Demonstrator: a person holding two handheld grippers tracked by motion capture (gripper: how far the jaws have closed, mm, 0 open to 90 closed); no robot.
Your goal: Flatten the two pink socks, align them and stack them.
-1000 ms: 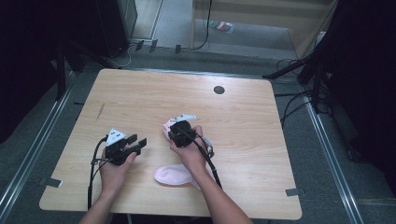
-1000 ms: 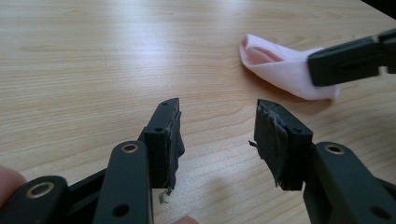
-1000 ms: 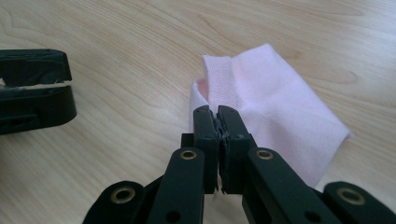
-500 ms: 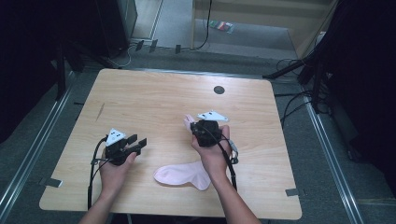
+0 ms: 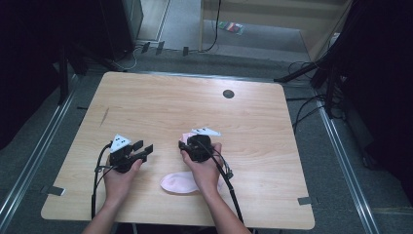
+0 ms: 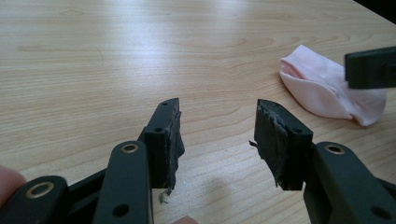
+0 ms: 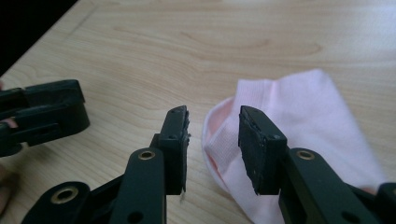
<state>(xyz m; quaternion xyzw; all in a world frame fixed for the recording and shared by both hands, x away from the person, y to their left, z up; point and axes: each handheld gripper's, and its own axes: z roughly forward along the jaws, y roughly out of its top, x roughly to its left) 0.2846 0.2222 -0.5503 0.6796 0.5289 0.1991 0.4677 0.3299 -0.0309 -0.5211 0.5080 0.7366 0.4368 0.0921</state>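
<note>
A pale pink sock (image 5: 176, 183) lies on the wooden table (image 5: 272, 122), partly under the person's right hand. My right gripper (image 5: 187, 144) hovers over the sock's cuff end (image 7: 289, 107). Its jaws have just been opening, and the pads stand apart from the cloth, with the cuff edge on the table below the gap (image 7: 213, 113). My left gripper (image 5: 144, 150) rests to the left, open with nothing between its pads (image 6: 218, 106). The left gripper view has the sock (image 6: 322, 88) off to the right, beside a jaw of the right gripper (image 6: 371, 70). In the right gripper view the left gripper (image 7: 42, 114) sits at the left.
A dark round hole (image 5: 228, 93) marks the table's far side. Cables (image 5: 311, 105) run across the floor on the right. Metal rails (image 5: 341, 146) flank the table.
The right hand swung right, stretching the sock out, then came back left. Its jaws went from shut on the sock's end to open, and the sock now lies loose. The left hand kept still.
</note>
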